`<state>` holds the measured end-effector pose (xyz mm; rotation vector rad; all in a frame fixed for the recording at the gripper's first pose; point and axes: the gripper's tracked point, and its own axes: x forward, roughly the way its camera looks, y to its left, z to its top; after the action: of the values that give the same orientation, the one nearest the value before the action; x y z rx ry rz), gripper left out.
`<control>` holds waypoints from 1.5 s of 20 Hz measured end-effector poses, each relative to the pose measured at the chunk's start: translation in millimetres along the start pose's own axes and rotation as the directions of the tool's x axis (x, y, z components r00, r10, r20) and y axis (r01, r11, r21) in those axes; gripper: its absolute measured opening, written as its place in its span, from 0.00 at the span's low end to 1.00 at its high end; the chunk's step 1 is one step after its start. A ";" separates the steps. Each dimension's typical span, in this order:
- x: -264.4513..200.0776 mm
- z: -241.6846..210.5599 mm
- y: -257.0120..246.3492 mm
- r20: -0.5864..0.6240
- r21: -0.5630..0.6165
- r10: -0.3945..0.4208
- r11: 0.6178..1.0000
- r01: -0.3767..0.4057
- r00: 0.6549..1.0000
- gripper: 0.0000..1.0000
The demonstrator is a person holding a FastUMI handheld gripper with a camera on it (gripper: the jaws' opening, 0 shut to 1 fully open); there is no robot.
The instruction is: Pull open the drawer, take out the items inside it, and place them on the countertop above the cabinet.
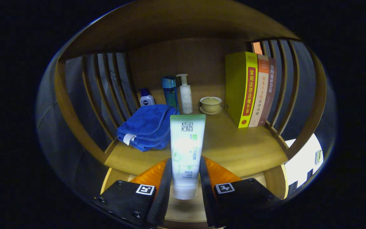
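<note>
1. The gripper [185,178] is clamped on a white-and-green tube [186,152], one finger pressing each side of its lower half, and the tube stands upright between them with its flat crimped end up and its cap end down.
2. The tube hangs right at the front edge of the wooden countertop [233,149], its top reaching up in front of the things farther back; whether its bottom touches anything I cannot tell.
3. Just beyond the fingers and off to the left lies a folded blue towel [146,127] on the countertop, a white tag showing at its near corner.
4. Behind the towel, against the slatted side, sits a small white bottle with a dark blue cap [146,98].
5. Next to that, toward the middle, a tall blue bottle [170,90] stands upright, and just beside it a white pump bottle [185,95], the two close together, right behind the top of the tube.
6. To the right of the pump bottle, a small cream lidded cup [211,104] rests on a saucer.
7. Farther right, three books stand upright side by side: a thick yellow book [240,89], then a cream-and-orange book [260,92], then a dark brown book [269,89] leaning against the slats.
8. The wooden slats [106,86] curve along both sides of the countertop, and a wooden back panel closes the rear.
</note>
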<state>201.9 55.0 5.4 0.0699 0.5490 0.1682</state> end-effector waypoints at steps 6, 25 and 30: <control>48.5 -8.4 -11.1 -0.087 0.069 0.012 0.998 -0.006 0.996 0.56; 88.1 -22.8 -19.7 -0.148 0.078 -0.003 0.997 0.014 0.989 0.65; 70.5 -10.1 -11.5 -0.077 0.085 0.020 0.996 -0.013 0.997 0.81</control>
<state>257.5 56.5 -40.6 0.1505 0.6328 0.1641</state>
